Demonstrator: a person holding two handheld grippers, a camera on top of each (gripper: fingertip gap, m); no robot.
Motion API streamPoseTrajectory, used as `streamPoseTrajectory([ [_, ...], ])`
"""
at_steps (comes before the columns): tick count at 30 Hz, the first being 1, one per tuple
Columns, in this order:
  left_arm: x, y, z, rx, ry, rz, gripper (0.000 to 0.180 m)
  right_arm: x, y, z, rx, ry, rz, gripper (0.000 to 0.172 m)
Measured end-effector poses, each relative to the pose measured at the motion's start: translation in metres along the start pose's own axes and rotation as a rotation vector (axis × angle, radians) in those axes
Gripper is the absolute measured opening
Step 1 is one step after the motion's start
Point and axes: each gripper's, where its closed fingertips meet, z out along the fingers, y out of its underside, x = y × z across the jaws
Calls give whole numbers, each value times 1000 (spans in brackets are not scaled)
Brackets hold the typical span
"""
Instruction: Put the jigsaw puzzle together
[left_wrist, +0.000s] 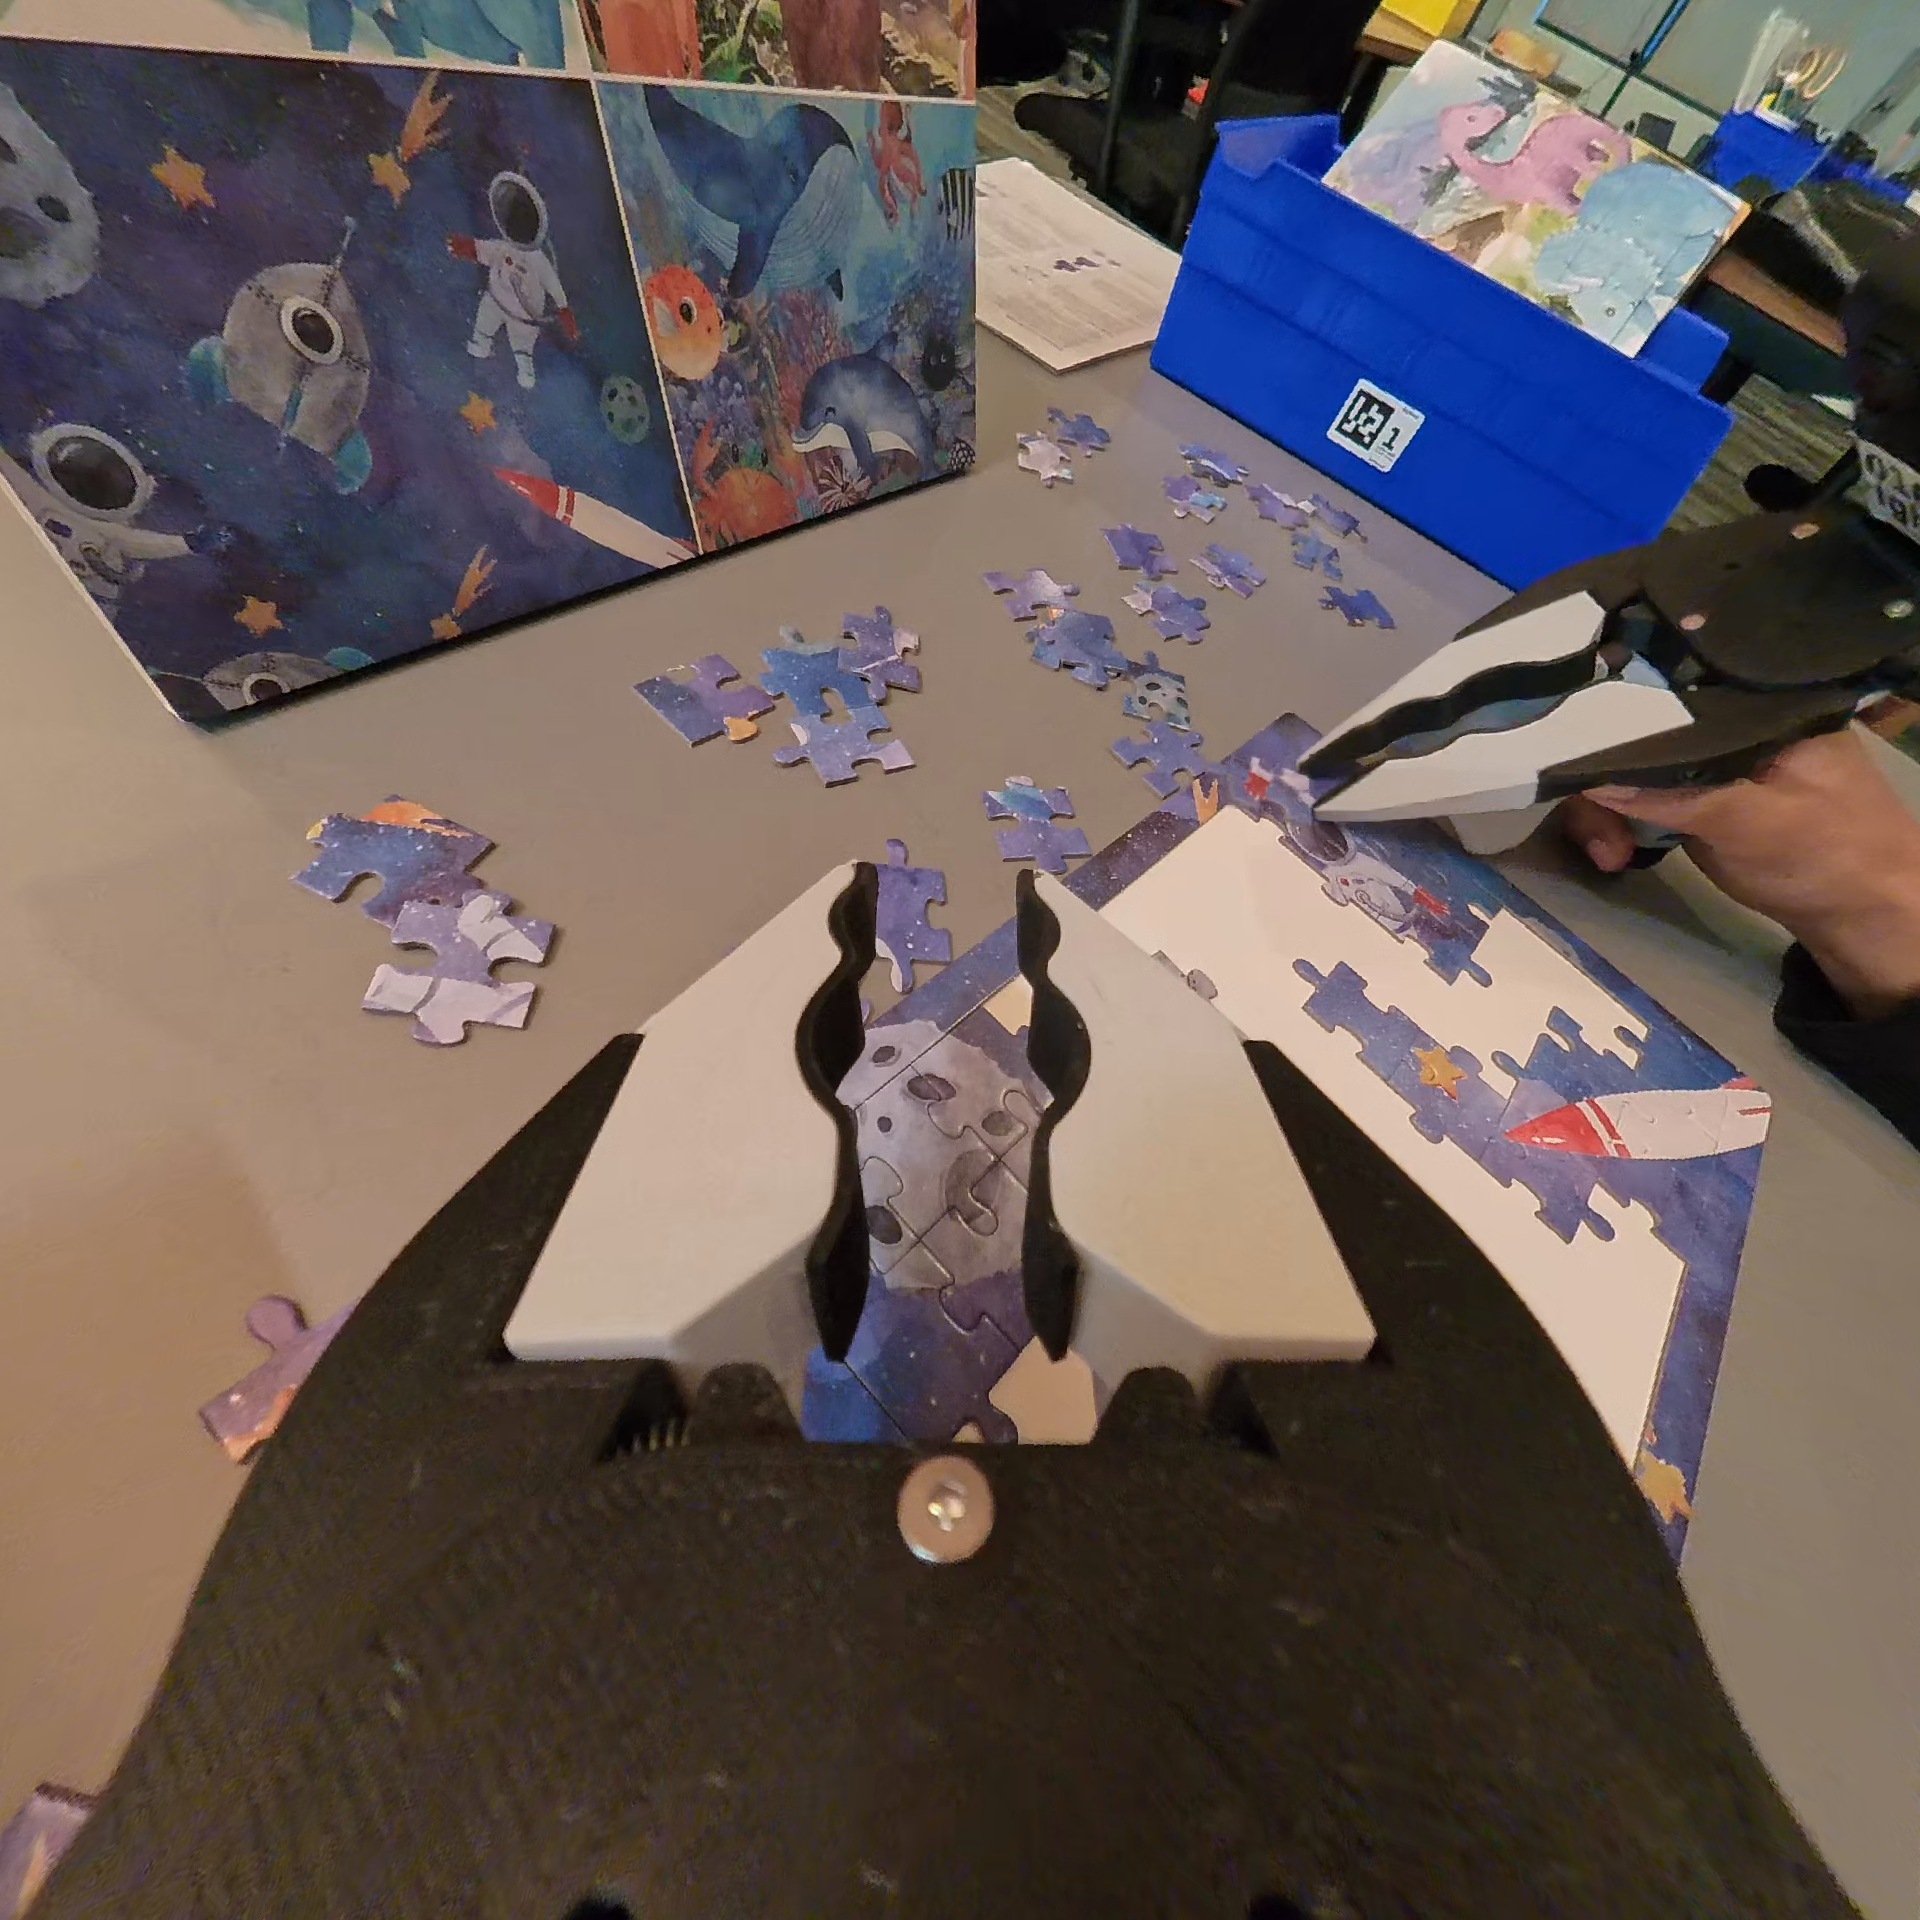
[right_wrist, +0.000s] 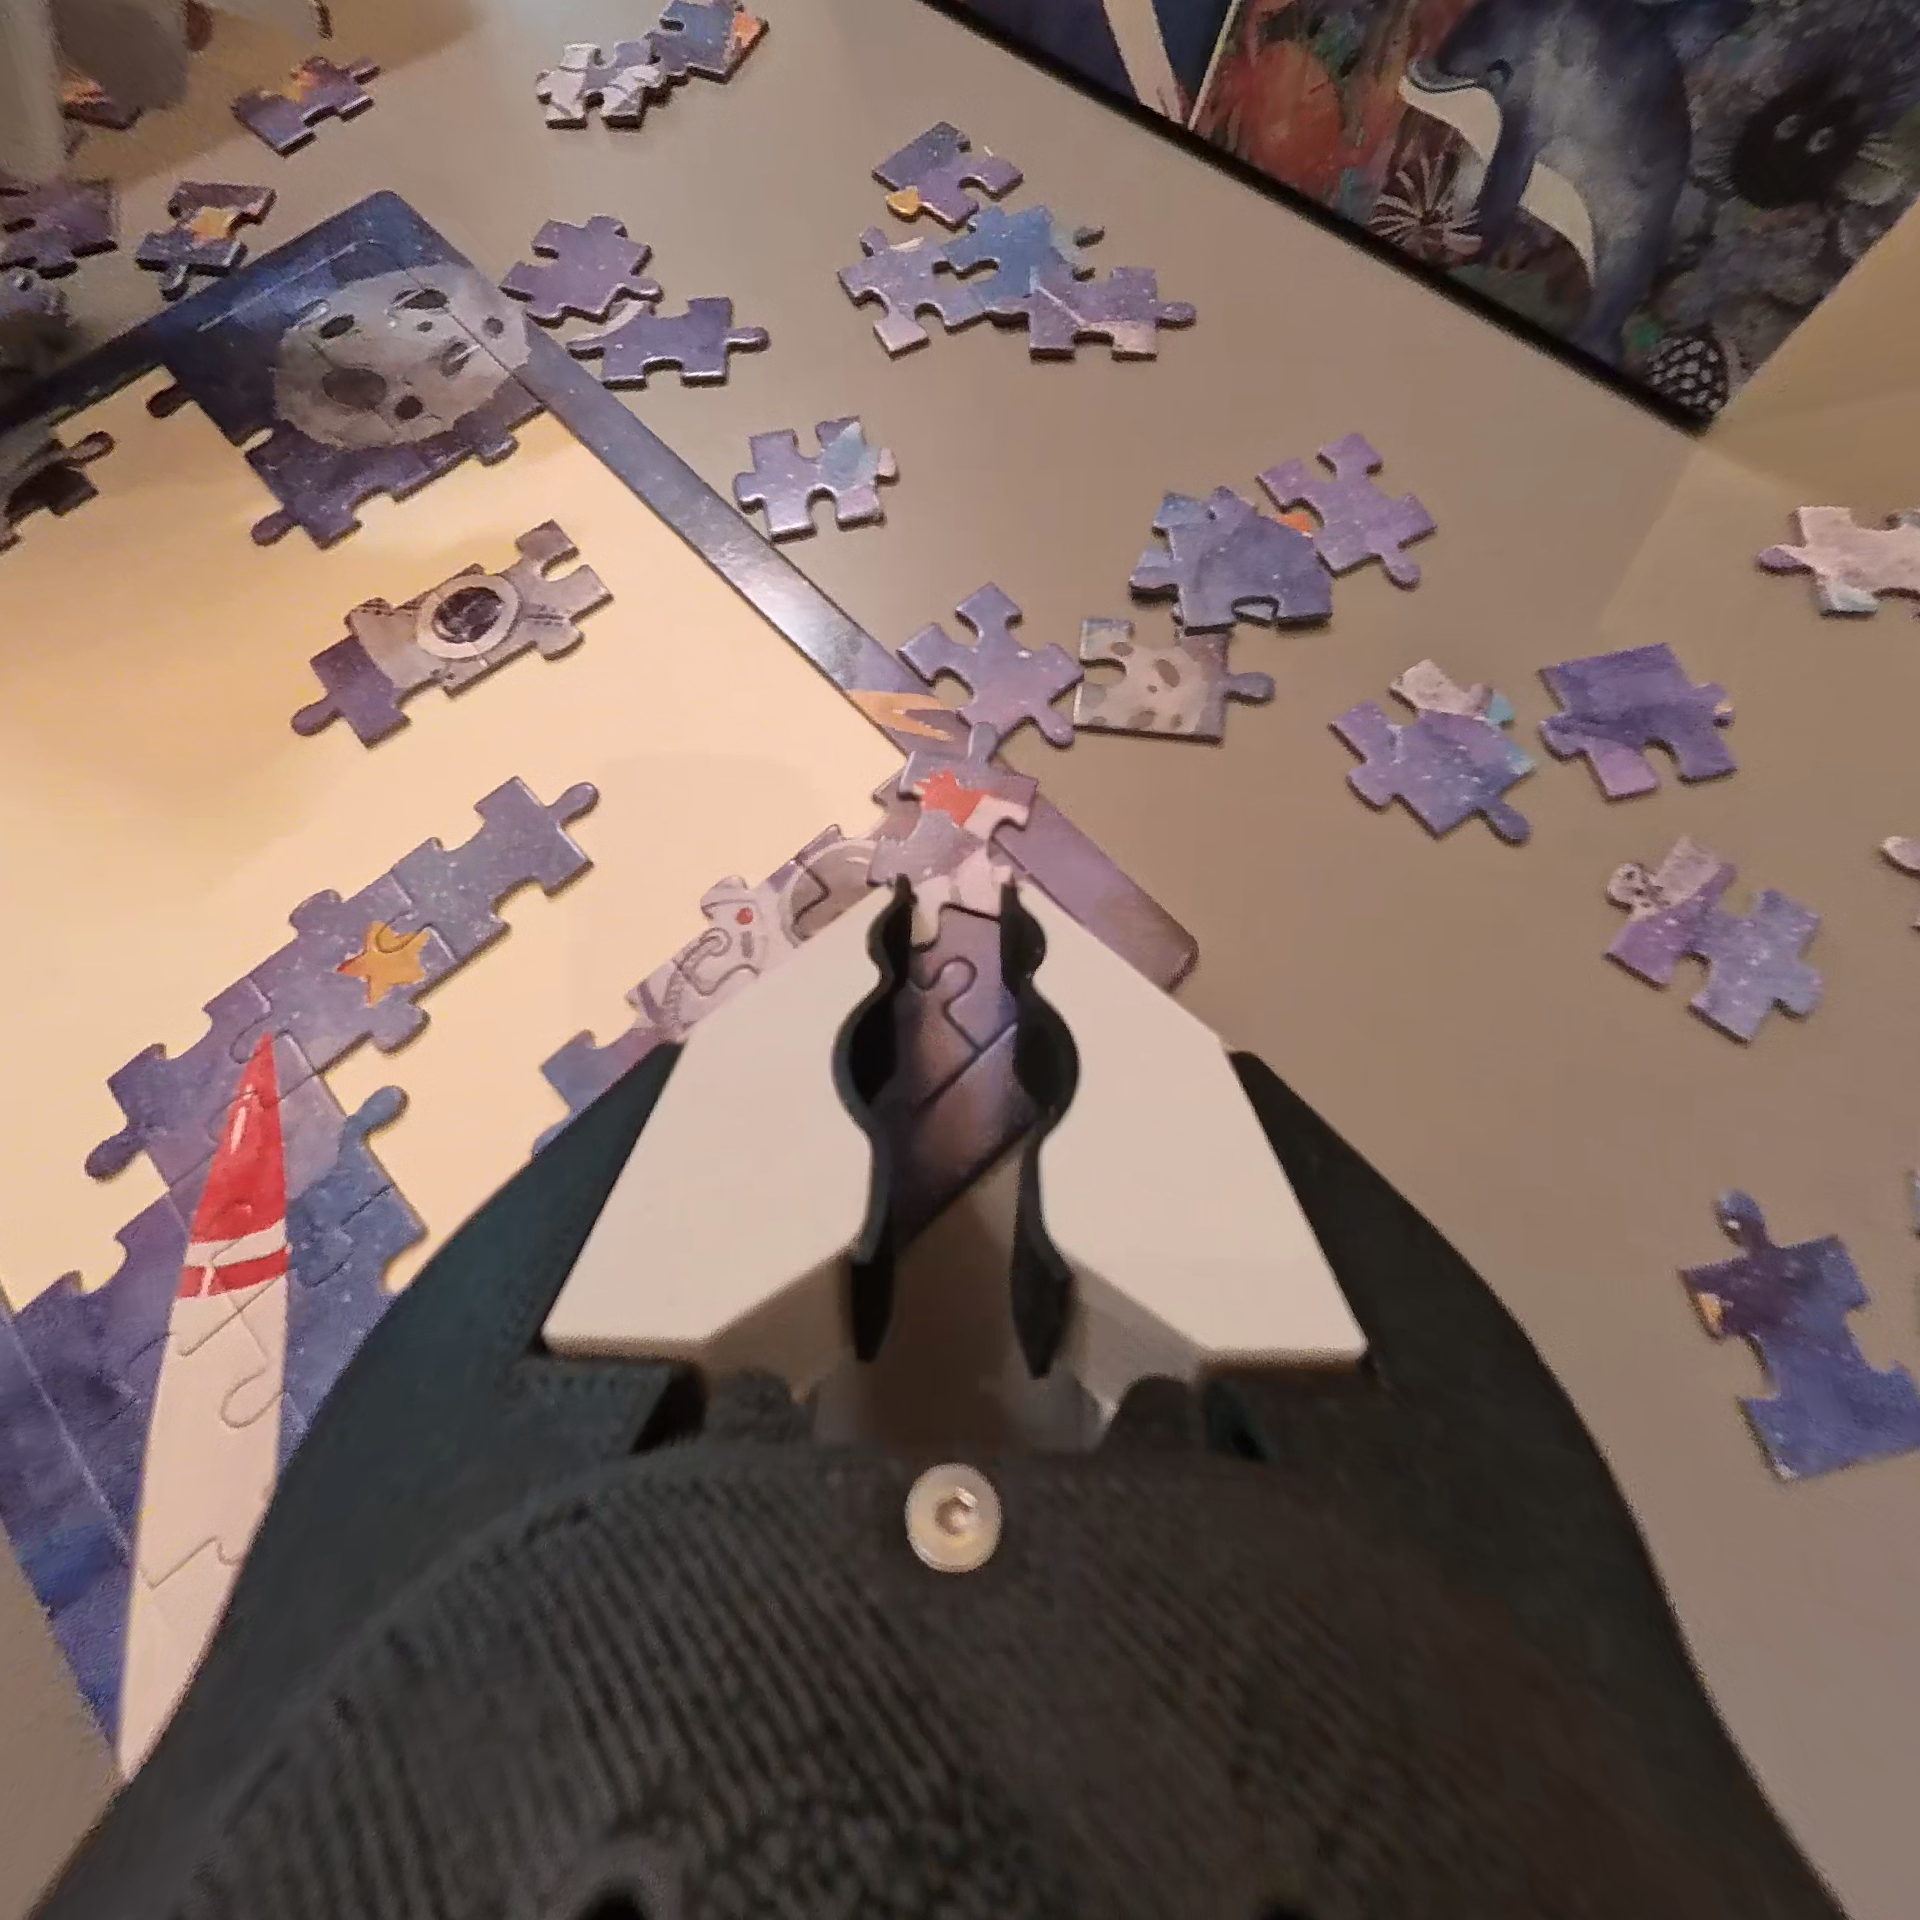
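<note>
Puzzle piece (right_wrist: 961, 821) with red patch, at puzzle tray (right_wrist: 727, 540) corner on counter (right_wrist: 1351, 1039), pinched between narrowly parted right gripper (right_wrist: 954, 896) fingertips. Left gripper (left_wrist: 945, 883) partly open, bare, over moon section (left_wrist: 935, 1153).

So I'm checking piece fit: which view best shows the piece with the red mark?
The right wrist view: the piece with the red mark lies close ahead there. The left wrist view shows it small, partly hidden by the right claw.

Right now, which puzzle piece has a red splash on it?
The piece at the right gripper's tips, lying on the puzzle board's corner. Its red-and-white patch sets it apart; the loose pieces on the table are purple.
</note>
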Motion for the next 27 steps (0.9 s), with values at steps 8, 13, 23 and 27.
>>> streamPoseTrajectory([
  [8,11,3,5,-21,24,22,26,-39,-3,2,5,-144,-88,14],
  [13,47,15,21,-96,148,5,30,-40,-7,-4,50,-82,-167,17],
  [23,116,41,71,-275,191,191,53,-12,-3,-25,98,-8,-57,22],
  [27,110,43,86,-342,113,319,52,-9,-6,-34,142,-4,-25,23],
])
